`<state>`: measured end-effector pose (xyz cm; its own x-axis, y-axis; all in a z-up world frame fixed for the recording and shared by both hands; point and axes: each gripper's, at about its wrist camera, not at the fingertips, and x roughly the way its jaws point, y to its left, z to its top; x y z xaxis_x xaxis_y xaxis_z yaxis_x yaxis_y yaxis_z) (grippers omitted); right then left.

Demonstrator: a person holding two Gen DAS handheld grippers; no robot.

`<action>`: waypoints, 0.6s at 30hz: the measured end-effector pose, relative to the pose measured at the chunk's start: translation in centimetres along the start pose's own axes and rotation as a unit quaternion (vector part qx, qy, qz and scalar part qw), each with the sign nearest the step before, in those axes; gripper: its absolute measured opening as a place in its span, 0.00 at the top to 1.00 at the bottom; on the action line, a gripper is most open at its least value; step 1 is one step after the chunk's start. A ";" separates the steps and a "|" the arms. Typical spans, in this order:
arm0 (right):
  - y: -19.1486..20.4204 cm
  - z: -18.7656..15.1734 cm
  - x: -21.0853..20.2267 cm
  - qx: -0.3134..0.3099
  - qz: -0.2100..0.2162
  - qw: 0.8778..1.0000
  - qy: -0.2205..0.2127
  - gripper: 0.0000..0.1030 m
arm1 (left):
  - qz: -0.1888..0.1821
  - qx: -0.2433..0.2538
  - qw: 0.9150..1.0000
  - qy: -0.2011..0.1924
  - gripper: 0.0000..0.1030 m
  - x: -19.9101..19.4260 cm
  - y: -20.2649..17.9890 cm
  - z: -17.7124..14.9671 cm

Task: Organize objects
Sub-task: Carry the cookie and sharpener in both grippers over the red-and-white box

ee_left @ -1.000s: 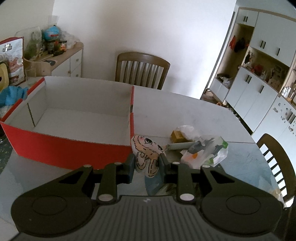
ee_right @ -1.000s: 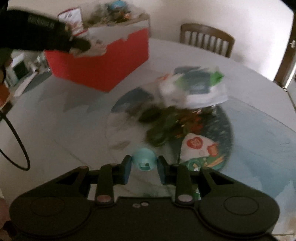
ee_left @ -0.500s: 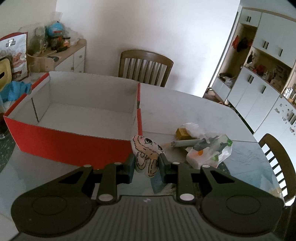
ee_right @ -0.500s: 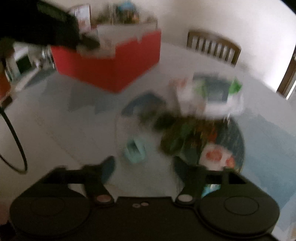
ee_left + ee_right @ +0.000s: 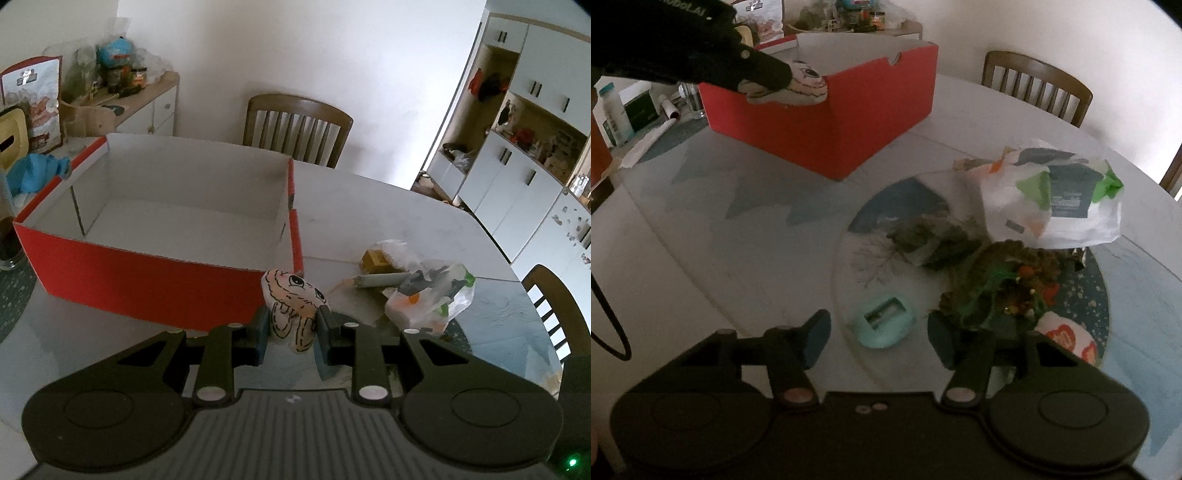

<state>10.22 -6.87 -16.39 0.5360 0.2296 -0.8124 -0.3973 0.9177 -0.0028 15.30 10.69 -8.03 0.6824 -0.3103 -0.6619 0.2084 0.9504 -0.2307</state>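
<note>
Your left gripper point(image 5: 291, 326) is clamped on the cartoon pouch point(image 5: 292, 308); lift it over the red box point(image 5: 147, 284) at eleven o'clock. Your right gripper point(image 5: 877, 338) is closing around the teal sharpener point(image 5: 884, 325); centre it first.

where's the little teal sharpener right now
In the right wrist view the teal sharpener lies on the glass table between the closing fingers of the right tool, untouched, just left of the dark leafy pile.
</note>
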 end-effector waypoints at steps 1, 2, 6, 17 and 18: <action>0.1 0.0 0.2 -0.002 -0.002 1.000 0.002 0.50 | 0.000 -0.001 1.000 0.001 0.74 0.0 0.1 0.0; 0.1 0.0 0.3 -0.004 -0.005 1.000 0.004 0.53 | 0.000 -0.001 1.000 0.001 0.74 0.1 0.2 0.0; 0.3 0.2 0.6 -0.007 -0.012 1.000 0.005 0.65 | -0.002 -0.002 1.000 0.002 0.74 0.1 0.5 0.1; 0.5 4.3 -2.6 -0.013 -0.003 0.999 -0.041 0.66 | -0.010 -0.002 1.000 -0.005 0.74 -0.4 2.4 2.1; 0.5 5.1 -3.1 -0.017 -0.002 0.999 -0.049 0.66 | -0.011 -0.002 1.000 -0.006 0.74 -0.5 2.6 2.5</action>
<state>12.19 -5.50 -10.91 0.6071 0.2570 -0.7519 -0.4187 0.9077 -0.0278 17.25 13.38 -6.58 0.6856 -0.3311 -0.6483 0.2209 0.9432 -0.2481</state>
